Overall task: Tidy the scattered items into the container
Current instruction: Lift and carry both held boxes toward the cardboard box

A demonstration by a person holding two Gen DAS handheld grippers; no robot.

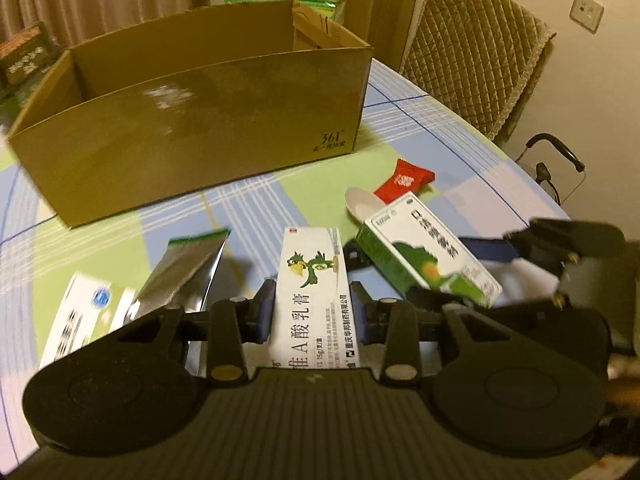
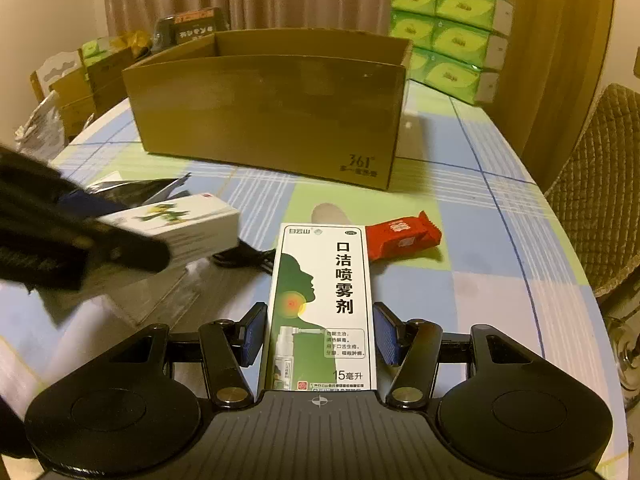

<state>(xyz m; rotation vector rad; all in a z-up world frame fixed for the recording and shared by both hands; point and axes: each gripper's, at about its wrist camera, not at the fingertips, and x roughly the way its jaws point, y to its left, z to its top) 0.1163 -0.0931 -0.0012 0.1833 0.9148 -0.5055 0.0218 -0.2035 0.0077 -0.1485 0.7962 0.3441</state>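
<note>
While we look along our left gripper (image 1: 313,312), its pads are clamped on the sides of a white ointment box (image 1: 314,288) printed with a green bird, which juts toward twelve o'clock, clear of the checked surface (image 1: 420,128). At about two o'clock from it, our right gripper (image 2: 320,330) has its pads against the long sides of a white-and-green spray box (image 2: 324,304), clamped on it as far as we can tell.

Seen from the right wrist, a red snack packet (image 2: 402,236) lies on the surface just beside the far end of the spray box, at one o'clock. An open cardboard box (image 2: 268,116) stands farther off at twelve o'clock, well apart from both grippers; we cannot see its floor.

From the left wrist, a silver foil pouch (image 1: 184,276) lies at ten o'clock of the ointment box, with another white carton (image 1: 86,316) just beside it at nine o'clock. A pale spoon (image 1: 362,202) rests near the red packet. Green tissue packs (image 2: 452,36) are stacked behind the cardboard box.
</note>
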